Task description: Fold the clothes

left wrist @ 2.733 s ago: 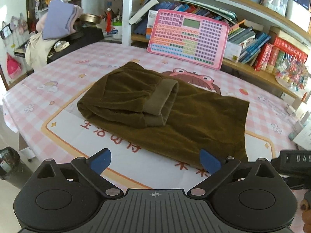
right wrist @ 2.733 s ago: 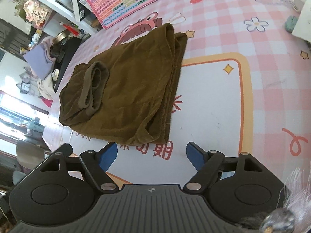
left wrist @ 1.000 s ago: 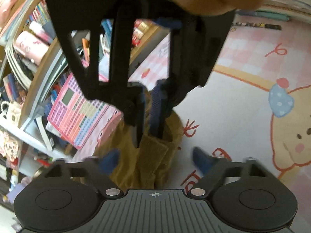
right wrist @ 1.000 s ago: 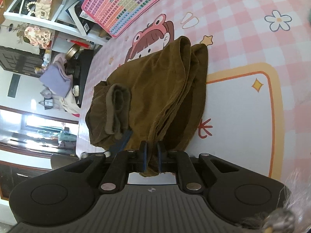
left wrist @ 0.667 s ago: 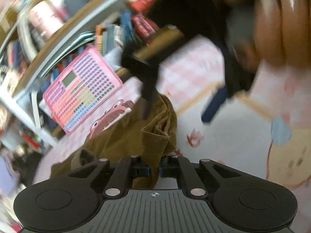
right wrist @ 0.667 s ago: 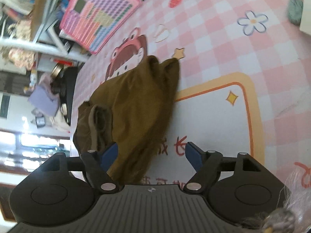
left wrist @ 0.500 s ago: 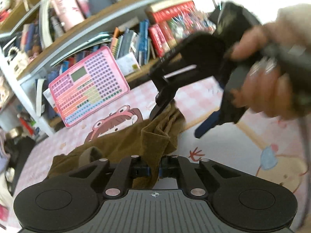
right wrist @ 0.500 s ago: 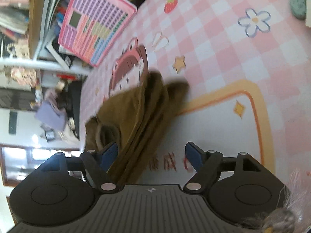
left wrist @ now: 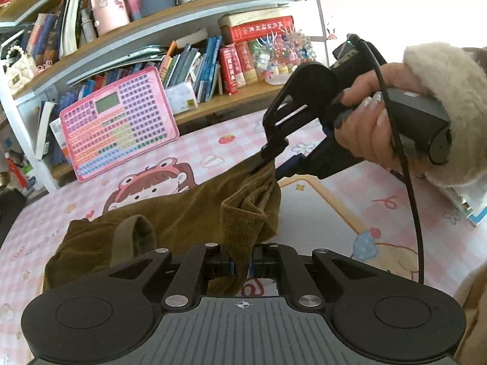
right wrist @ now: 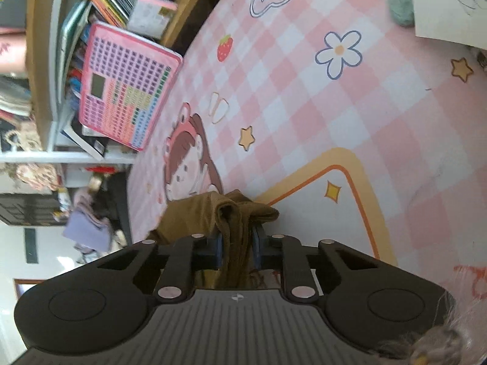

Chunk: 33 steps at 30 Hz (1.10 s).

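Both grippers pinch the brown pants (left wrist: 182,219): left gripper (left wrist: 240,266) and right gripper (right wrist: 239,251) have jaws squeezed tight on its lifted edge above the tabletop (left wrist: 334,222).

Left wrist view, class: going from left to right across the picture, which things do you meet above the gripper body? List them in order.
White bag → pink keyboard toy → brown garment → right gripper → hand → fluffy cuff.

My trousers (left wrist: 188,216) are olive-brown corduroy. The tablecloth (right wrist: 304,97) is pink-and-white check with cartoon prints. My grippers' pads (right wrist: 218,248) are blue.
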### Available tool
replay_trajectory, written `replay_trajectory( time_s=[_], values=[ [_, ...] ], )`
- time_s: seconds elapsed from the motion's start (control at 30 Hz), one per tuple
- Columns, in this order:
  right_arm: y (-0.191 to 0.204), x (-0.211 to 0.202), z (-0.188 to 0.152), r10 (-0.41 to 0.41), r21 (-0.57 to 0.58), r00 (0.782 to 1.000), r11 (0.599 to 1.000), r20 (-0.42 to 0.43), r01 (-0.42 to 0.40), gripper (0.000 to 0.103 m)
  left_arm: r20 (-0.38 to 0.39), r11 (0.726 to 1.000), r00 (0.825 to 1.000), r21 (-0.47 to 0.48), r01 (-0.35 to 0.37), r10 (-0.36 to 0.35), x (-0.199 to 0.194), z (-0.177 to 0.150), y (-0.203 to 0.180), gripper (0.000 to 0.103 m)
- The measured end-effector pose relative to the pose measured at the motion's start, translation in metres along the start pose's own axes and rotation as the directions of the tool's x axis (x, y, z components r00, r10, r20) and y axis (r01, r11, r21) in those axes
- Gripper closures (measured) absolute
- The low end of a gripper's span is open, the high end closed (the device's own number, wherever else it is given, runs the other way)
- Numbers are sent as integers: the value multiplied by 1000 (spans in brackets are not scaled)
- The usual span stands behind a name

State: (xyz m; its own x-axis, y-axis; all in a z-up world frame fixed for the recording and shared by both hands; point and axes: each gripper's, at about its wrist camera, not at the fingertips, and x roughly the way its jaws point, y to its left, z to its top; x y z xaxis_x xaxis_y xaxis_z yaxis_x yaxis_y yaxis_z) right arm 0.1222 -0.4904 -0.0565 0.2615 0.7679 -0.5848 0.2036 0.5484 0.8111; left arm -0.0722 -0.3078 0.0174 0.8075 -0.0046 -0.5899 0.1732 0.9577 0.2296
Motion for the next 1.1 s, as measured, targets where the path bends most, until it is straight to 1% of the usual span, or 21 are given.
replay_trajectory(
  time_s=[0.07, 0.1, 0.17, 0.23, 0.27, 0.37, 0.47, 0.53, 0.57, 0.63, 0.67, 0.7, 0.73, 0.8, 0.93, 1.03, 1.1],
  values=[
    [-1, -3, -2, -10, 6, 1000, 1000, -1, 10, 57, 7, 1000, 1000, -4, 2, -2, -1, 1, 0, 96],
    [-2, -3, -5, -14, 14, 1000, 1000, -13, 14, 33, 10, 1000, 1000, -6, 3, -3, -2, 2, 0, 96],
    [-5, -2, -13, 13, 31, 999, 999, -49, -11, 31, 17, 1000, 1000, -9, 5, -4, -3, 3, 0, 96],
    [-9, 2, -24, 44, 49, 993, 998, -113, -38, 25, 19, 1000, 1000, -11, 0, 0, -1, 5, 0, 96],
    [-10, 5, -27, 56, 59, 990, 997, -131, -49, 25, 18, 1000, 1000, -7, 0, 0, 0, 6, 0, 96],
    [-12, 13, -28, 78, 88, 989, 994, -129, -67, 25, 7, 1000, 1000, 2, 7, -7, 0, 3, -3, 96],
    [-13, 20, -28, 100, 117, 987, 989, -125, -85, 33, -7, 1000, 1000, 8, 13, -13, -1, 0, -5, 96],
    [-16, 17, -21, 97, 129, 990, 988, -105, -83, 55, -15, 1000, 1000, 13, 15, -14, -2, -1, -6, 96],
    [-17, 14, -16, 92, 134, 992, 988, -91, -79, 59, -18, 1000, 1000, 13, 13, -13, -2, -2, -7, 96],
    [-20, 7, -6, 81, 143, 995, 987, -64, -71, 70, -24, 1000, 1000, 7, 10, -10, -2, -3, -7, 96],
    [-21, 4, -2, 76, 143, 996, 987, -52, -68, 71, -25, 1000, 1000, 5, 13, -13, -2, -3, -7, 96],
    [-22, 0, -1, 71, 138, 996, 988, -45, -64, 75, -25, 1000, 1000, 3, 16, -16, -2, -3, -7, 96],
    [-22, -4, 1, 66, 133, 997, 989, -38, -61, 82, -26, 1000, 999, 1, 19, -19, -1, -4, -7, 96],
    [-22, -8, 2, 72, 122, 997, 990, -31, -67, 89, -27, 1000, 999, -3, 25, -25, -1, -4, -7, 96],
    [-13, -11, -1, 83, 69, 996, 994, -8, -83, 90, -17, 999, 999, -33, 41, -42, -4, -3, 0, 96],
    [4, -14, -3, 109, 22, 994, 994, 7, -109, 90, 1, 995, 998, -83, 57, -57, -10, -3, 9, 96],
    [24, -15, -6, 137, -24, 990, 990, 18, -136, 90, 23, 990, 998, -128, 63, -61, -15, -3, 19, 96]
  ],
)
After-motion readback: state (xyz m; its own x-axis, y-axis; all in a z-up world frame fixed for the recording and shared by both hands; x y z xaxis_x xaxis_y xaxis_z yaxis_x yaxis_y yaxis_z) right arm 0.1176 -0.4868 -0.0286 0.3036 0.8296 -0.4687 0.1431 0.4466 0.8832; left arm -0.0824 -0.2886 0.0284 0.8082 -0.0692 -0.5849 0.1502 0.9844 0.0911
